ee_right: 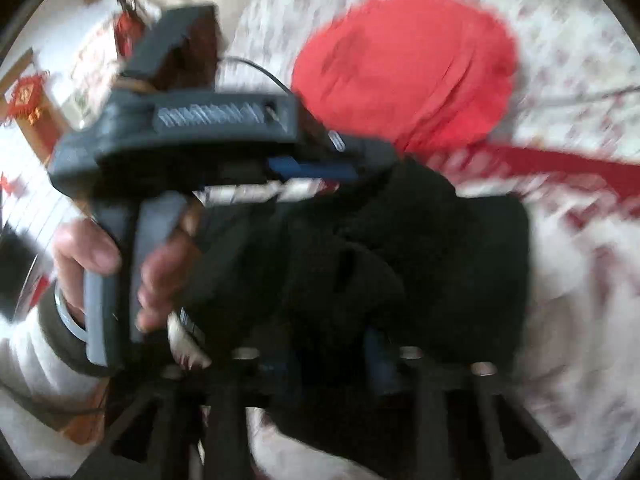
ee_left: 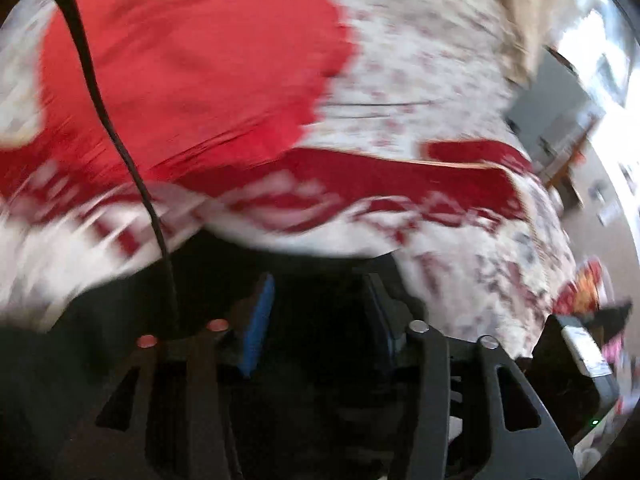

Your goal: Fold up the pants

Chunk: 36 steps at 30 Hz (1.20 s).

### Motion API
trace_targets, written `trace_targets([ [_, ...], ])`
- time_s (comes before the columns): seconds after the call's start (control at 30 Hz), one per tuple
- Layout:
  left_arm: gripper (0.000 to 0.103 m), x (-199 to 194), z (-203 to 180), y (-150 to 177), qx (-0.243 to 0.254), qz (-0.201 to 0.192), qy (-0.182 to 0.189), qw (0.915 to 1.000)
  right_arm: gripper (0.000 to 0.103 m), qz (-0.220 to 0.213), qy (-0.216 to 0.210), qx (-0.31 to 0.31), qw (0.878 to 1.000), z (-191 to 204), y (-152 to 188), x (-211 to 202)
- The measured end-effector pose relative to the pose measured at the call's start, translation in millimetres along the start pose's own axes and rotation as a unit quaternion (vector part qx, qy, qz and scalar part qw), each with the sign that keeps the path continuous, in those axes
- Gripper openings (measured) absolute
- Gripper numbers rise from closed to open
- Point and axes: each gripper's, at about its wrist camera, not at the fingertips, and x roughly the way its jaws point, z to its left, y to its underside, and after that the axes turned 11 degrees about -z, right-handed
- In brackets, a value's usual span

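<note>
You're working over a bed (ee_left: pixel 432 72) spread with a pale floral cover, a dark red band (ee_left: pixel 360 184) crossing it and a bright red cloth (ee_left: pixel 192 52) lying flat on the far side; both views are smeared by fast motion, so take the details loosely. The pants (ee_right: pixel 360 280), black and bunched, hang near you above the cover, probably lifted clear so a fold can be carried across without dragging. In the right wrist view your left gripper (ee_right: pixel 312 178) sits to the left, turned sideways, its blue pad closed down on the top edge of the black cloth, with your left hand (ee_right: pixel 120 264) wrapped round the handle. Your right gripper (ee_right: pixel 320 356) has the black cloth lying across and between its fingers; I can't tell whether it is pinching or merely buried in the fabric. The left wrist view adds little about the grip: its blue pads (ee_left: pixel 258 332) show a dark gap with black fabric at the tips, and a black cable (ee_left: pixel 100 92) trails across the red cloth. Only that view shows furniture at the far right.
</note>
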Motion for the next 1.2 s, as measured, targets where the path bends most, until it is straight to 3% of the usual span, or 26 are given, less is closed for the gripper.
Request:
trace_targets([
  [0.07,0.052,-11.2,21.1,12.2,-0.029,0.004,-0.007,0.9995,0.049,0.007,-0.043,0.013,0.999,6.1,3.1,-4.3],
  [0.13,0.056,-19.7,29.5,20.4,-0.042,0.003,-0.011,0.9990,0.052,-0.014,-0.068,0.010,0.998,9.3,0.7,-28.4],
  [0.2,0.063,-27.6,26.0,29.4,-0.041,-0.005,-0.011,0.9991,0.053,-0.034,-0.052,0.010,0.998,5.4,0.0,-49.8],
  [0.27,0.063,-28.5,12.6,36.5,-0.032,-0.004,-0.006,0.9995,0.053,-0.059,-0.009,0.011,0.998,-7.8,-7.4,-64.9],
  [0.3,0.069,-25.6,5.4,39.8,-0.028,0.000,-0.001,0.9996,0.053,-0.064,0.017,0.012,0.998,-16.1,-10.8,-66.0],
  [0.4,0.074,-10.2,-10.7,45.4,-0.017,0.011,-0.011,0.9997,0.053,-0.054,0.067,0.034,0.996,-39.3,-16.1,-56.9],
  [0.53,0.073,16.1,-16.4,49.2,-0.026,0.011,-0.047,0.9985,0.053,-0.050,0.073,0.082,0.993,-59.2,-15.8,-51.5],
  [0.57,0.072,18.7,-18.1,49.7,-0.022,0.003,-0.049,0.9985,0.053,-0.053,0.069,0.088,0.992,-60.5,-13.3,-54.1],
  [0.63,0.031,23.6,-25.2,51.1,-0.005,0.007,-0.051,0.9986,0.053,-0.059,0.071,0.093,0.991,-60.8,-14.0,-56.4],
  [0.7,0.017,23.5,-34.1,53.5,0.013,0.017,-0.047,0.9987,0.053,-0.065,0.081,0.084,0.991,-58.5,-17.8,-59.6],
  [0.83,0.016,0.1,-30.7,54.3,0.014,0.002,-0.039,0.9991,0.053,-0.079,0.075,0.055,0.992,-49.3,-37.9,-55.8],
  [0.93,0.016,-6.2,-20.4,53.9,0.005,0.002,-0.054,0.9985,0.053,-0.072,0.078,0.022,0.994,-38.9,-48.3,-40.1],
  [1.07,0.016,7.9,-13.1,52.9,-0.019,0.011,-0.054,0.9983,0.052,-0.032,0.128,-0.033,0.991,-35.7,-49.0,4.0],
  [1.13,0.023,12.0,-11.9,51.8,-0.022,0.010,-0.062,0.9978,0.046,0.005,0.167,-0.037,0.985,-46.7,-42.5,27.0],
  [1.2,0.028,8.3,-7.1,50.3,-0.032,0.008,-0.064,0.9974,0.046,-0.003,0.164,-0.038,0.986,-47.4,-42.6,24.7],
])
